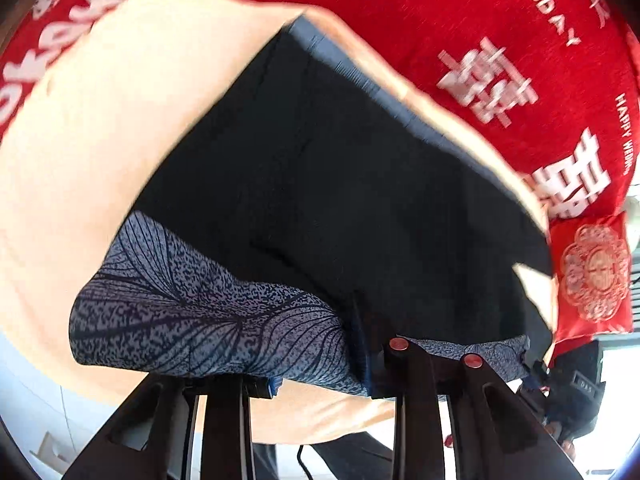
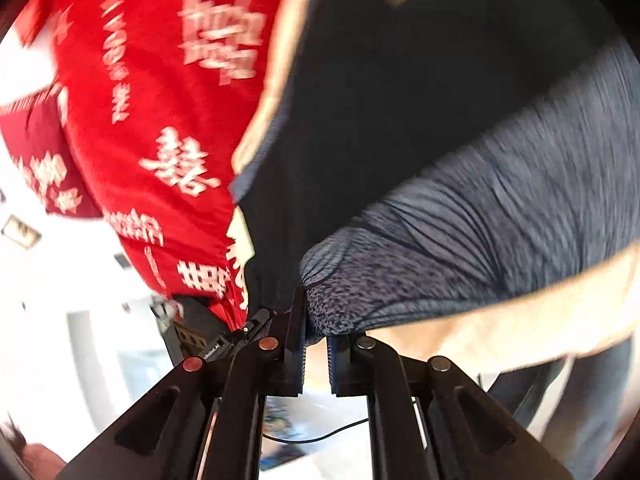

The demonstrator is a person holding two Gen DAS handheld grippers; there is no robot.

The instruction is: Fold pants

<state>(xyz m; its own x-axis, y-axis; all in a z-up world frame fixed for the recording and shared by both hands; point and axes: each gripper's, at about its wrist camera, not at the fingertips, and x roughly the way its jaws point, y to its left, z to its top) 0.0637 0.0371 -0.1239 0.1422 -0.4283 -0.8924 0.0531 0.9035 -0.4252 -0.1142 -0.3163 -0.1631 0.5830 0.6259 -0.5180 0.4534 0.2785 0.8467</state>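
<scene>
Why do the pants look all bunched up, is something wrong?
Nothing looks broken or spilled. The dark pants are scrunched only where the left gripper and the right gripper pinch the patterned fabric. They lie on a tan board over the red cloth. That bunching comes from the grip.

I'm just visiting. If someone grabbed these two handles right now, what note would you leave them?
Left gripper: shut on the patterned edge of the pants.
Right gripper: shut on patterned pants fabric too.
Pants: dark, spread on the beige surface, with the red cloth beyond.
Done: the edge is pinched by both grippers.
Left: probably carry it over, lay it flat, then release.
</scene>
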